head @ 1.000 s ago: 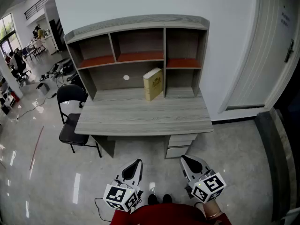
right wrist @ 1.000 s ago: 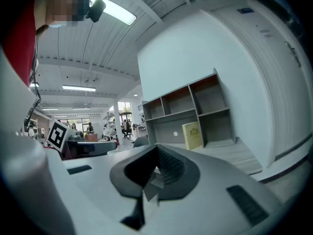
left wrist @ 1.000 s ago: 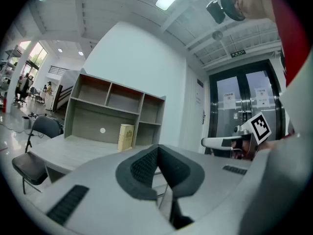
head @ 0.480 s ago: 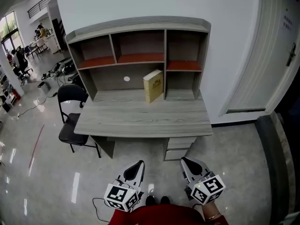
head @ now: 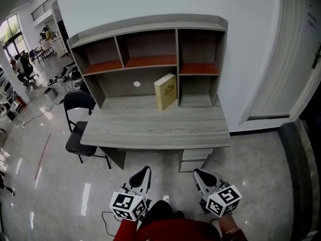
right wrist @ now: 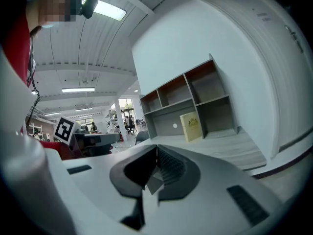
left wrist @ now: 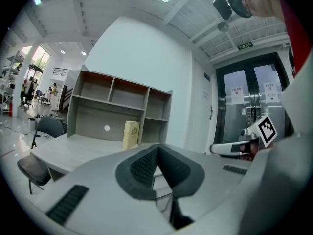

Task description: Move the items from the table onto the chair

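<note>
A tan book (head: 165,91) stands upright on the grey desk (head: 150,132), leaning against a divider of the shelf unit. It also shows in the left gripper view as the book (left wrist: 130,133) and in the right gripper view as the book (right wrist: 191,126). The black chair (head: 77,127) stands at the desk's left end. My left gripper (head: 142,172) and right gripper (head: 198,173) hang low in front of the desk, over the floor, well short of the book. Both are shut with nothing in them, the left gripper (left wrist: 156,153) and the right gripper (right wrist: 156,151) with pads together.
The shelf unit (head: 150,39) has several bare compartments with orange boards. Drawers (head: 195,159) sit under the desk's right side. A white door (head: 291,59) is at the right. An open hall with people and furniture lies far left. Glossy floor surrounds the desk.
Both grippers have shifted slightly, the left one a little to the left in the head view. The view of the desk has moved slightly. The book and chair have not moved.
</note>
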`<state>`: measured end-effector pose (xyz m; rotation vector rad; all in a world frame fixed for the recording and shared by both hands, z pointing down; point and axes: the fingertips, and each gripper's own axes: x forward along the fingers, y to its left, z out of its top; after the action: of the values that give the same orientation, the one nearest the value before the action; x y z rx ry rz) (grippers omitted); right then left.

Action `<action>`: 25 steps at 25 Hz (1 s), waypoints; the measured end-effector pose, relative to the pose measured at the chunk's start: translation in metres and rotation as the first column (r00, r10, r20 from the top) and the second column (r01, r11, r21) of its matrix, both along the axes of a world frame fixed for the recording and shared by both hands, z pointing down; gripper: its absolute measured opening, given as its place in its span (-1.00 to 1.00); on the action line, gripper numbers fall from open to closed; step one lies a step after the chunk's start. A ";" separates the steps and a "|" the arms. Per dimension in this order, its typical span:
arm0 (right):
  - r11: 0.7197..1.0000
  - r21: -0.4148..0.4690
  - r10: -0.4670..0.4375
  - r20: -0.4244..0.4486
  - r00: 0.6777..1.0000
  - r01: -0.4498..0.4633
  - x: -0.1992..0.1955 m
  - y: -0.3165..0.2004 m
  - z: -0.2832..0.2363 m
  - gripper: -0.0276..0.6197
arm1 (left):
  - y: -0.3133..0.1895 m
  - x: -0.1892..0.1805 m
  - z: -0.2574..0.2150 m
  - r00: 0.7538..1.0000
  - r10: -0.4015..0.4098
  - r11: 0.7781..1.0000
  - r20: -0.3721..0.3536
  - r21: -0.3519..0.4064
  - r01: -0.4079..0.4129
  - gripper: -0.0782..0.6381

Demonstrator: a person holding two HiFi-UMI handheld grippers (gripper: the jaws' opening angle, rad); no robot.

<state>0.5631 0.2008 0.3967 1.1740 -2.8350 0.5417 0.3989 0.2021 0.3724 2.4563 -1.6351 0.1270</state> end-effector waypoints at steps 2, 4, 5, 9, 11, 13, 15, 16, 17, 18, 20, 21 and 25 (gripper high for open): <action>1.000 0.002 0.010 -0.006 1.000 -0.010 -0.003 -0.012 0.002 -0.88 | -0.021 -0.010 -0.002 1.000 -0.011 1.000 0.017 -0.005 0.012 -0.76; 0.999 -0.003 0.032 0.002 0.999 -0.032 -0.007 -0.029 0.001 -0.88 | -0.046 -0.020 -0.001 0.999 -0.019 1.000 0.029 -0.020 0.020 -0.76; 0.999 -0.005 0.042 0.002 0.999 -0.042 -0.010 -0.041 0.003 -0.88 | -0.062 -0.023 0.001 0.999 -0.017 0.999 0.034 -0.028 0.018 -0.76; 0.997 0.010 0.077 -0.039 0.996 -0.077 -0.028 -0.111 0.010 -0.88 | -0.142 -0.035 0.014 0.998 0.020 0.999 0.067 -0.047 -0.017 -0.50; 0.994 0.021 0.110 -0.057 0.992 -0.108 -0.038 -0.152 0.007 -0.88 | -0.188 -0.040 0.022 0.996 0.048 0.997 0.072 -0.062 -0.044 -0.36; 0.988 0.021 0.155 -0.062 0.986 -0.154 -0.047 -0.194 0.004 -0.88 | -0.237 -0.047 0.030 0.995 0.069 0.995 0.077 -0.079 -0.063 -0.21; 0.979 0.016 0.204 -0.060 0.977 -0.203 -0.054 -0.235 -0.003 -0.88 | -0.289 -0.051 0.039 0.992 0.088 0.992 0.087 -0.096 -0.080 -0.15; 0.974 0.016 0.225 -0.060 0.973 -0.224 -0.057 -0.252 -0.006 -0.88 | -0.314 -0.051 0.044 0.991 0.100 0.990 0.093 -0.106 -0.090 -0.12; 0.970 0.017 0.243 -0.061 0.968 -0.242 -0.061 -0.266 -0.008 -0.88 | -0.336 -0.049 0.049 0.989 0.113 0.988 0.097 -0.116 -0.101 -0.08; 0.966 0.017 0.258 -0.062 0.964 -0.257 -0.066 -0.278 -0.010 -0.88 | -0.357 -0.048 0.054 0.987 0.123 0.986 0.102 -0.123 -0.110 -0.04; 0.961 0.011 0.278 -0.068 0.958 -0.277 -0.074 -0.298 -0.011 -0.88 | -0.394 -0.045 0.065 0.985 0.137 0.983 0.109 -0.140 -0.121 0.08; 0.959 0.004 0.282 -0.076 0.956 -0.282 -0.076 -0.304 -0.011 -0.88 | -0.409 -0.042 0.072 0.983 0.142 0.980 0.113 -0.156 -0.124 0.13; 0.950 -0.024 0.309 -0.104 0.945 -0.313 -0.075 -0.326 -0.008 -0.88 | -0.447 -0.027 0.102 0.976 0.173 0.965 0.135 -0.221 -0.140 0.16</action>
<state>0.4882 -0.1251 0.3891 1.6052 -2.5572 0.5305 0.3721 -0.2447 0.4741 2.4591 -1.3963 0.4966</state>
